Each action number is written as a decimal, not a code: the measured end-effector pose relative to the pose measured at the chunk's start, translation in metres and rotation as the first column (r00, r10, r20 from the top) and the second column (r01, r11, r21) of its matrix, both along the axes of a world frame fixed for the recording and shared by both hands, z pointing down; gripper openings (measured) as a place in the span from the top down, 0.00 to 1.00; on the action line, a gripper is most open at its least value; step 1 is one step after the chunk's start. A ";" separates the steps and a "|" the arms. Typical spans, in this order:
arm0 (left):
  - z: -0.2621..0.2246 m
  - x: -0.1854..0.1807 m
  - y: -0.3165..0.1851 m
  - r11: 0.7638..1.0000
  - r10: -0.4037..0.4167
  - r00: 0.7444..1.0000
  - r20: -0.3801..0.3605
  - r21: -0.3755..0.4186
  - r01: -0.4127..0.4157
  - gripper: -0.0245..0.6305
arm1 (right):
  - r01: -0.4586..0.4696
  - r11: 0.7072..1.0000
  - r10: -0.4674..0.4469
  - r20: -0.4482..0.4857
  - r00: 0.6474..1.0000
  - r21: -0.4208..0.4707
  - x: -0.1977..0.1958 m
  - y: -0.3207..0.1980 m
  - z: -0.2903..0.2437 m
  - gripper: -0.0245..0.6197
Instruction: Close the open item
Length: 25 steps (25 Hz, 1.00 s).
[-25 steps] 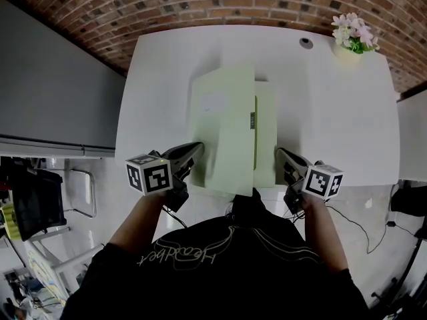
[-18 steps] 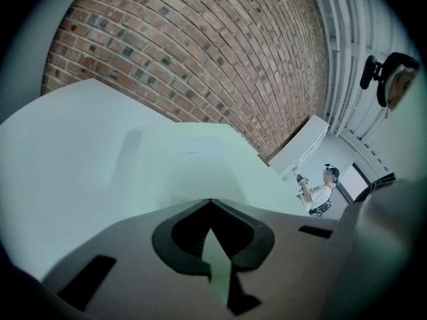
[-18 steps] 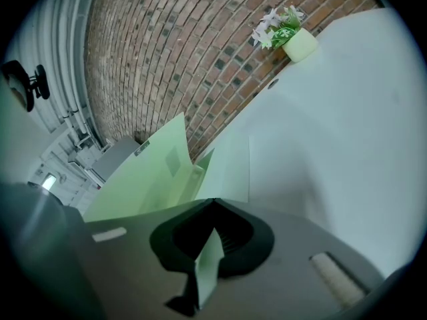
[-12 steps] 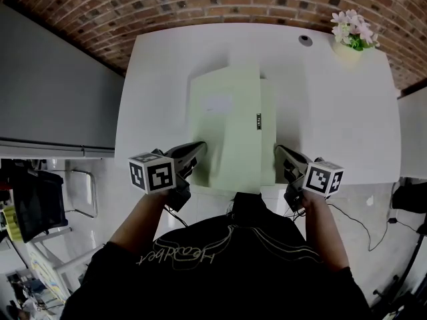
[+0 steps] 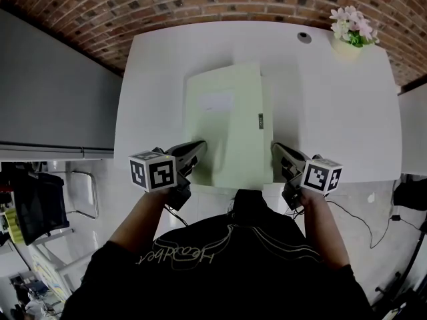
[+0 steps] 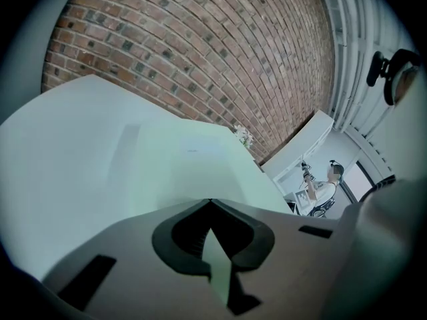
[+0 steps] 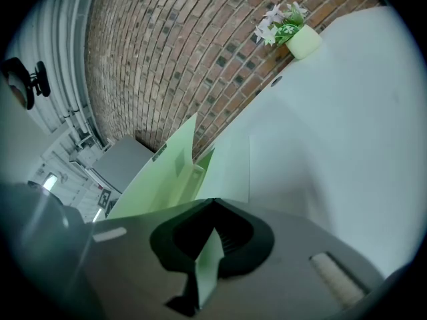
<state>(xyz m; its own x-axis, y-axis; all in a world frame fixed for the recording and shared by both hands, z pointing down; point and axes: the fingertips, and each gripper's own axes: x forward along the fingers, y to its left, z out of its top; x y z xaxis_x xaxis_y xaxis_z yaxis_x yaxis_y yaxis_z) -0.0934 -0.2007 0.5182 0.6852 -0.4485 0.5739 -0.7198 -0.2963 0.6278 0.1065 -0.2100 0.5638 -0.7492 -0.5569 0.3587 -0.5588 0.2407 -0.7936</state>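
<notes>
Left tool [image 5: 198, 147], right tool [image 5: 275, 148] each clamp green folder [image 5: 230, 122] edge.

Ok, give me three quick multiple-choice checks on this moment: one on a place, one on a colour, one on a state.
1. Where does the flower pot stand on the table?
A. far right corner
B. near left corner
C. middle
2. What colour is the folder?
A. red
B. pale green
C. black
3. How is the left gripper?
A. open, holding nothing
B. shut on the folder's edge
C. shut on the flower pot

Answers:
1 A: the head view shows it at the far right corner.
2 B: its cover reads pale green in every view.
3 B: a green sheet is pinched between the jaws.
</notes>
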 end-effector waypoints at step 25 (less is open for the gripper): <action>0.014 0.009 -0.002 0.999 0.034 0.995 0.095 -0.044 -0.030 0.96 | 0.005 1.000 -0.005 0.044 0.999 -0.006 -0.007 0.000 -0.001 0.95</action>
<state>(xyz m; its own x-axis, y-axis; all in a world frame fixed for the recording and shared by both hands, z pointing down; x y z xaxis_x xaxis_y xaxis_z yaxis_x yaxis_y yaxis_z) -0.0842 -0.2024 0.5318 0.6398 -0.4012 0.6555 -0.7678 -0.2949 0.5688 0.0992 -0.2102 0.5626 -0.7670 -0.5512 0.3285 -0.5220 0.2383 -0.8190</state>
